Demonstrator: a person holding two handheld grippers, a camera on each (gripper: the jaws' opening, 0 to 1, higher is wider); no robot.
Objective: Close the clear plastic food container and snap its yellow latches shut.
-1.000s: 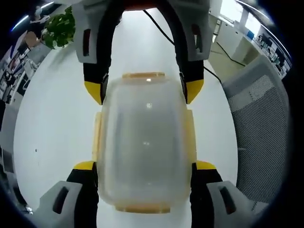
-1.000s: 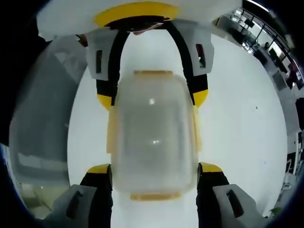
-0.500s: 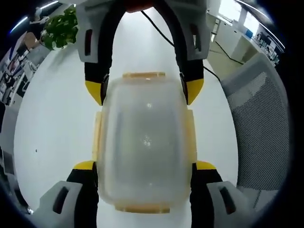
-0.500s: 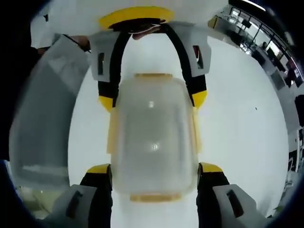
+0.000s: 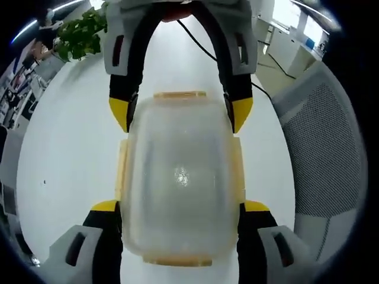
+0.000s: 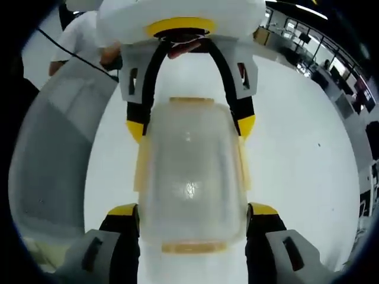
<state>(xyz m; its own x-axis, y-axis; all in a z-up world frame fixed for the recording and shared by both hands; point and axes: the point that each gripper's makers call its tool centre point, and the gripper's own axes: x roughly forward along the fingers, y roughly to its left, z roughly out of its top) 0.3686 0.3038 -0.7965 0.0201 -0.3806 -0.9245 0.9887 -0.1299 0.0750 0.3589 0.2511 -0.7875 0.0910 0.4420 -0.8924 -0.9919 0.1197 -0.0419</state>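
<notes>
The clear plastic container lies lengthways on the white table with its lid on. Yellow latches show at its far end, its near end and along both long sides. My left gripper clasps the near half, with a yellow-tipped jaw pressed to each side. My right gripper grips the other half from the opposite end. In the right gripper view the container sits between the right gripper below and the left gripper above. Whether the latches are snapped down is unclear.
A grey mesh chair stands by the table edge, and also appears in the right gripper view as the chair. A black cable runs over the table beyond the container. A green plant stands far off. A person's hand holds the left gripper.
Both grippers stay clamped on the container, which has not moved. The backgrounds have shifted slightly with the hands, most in the right gripper view.
</notes>
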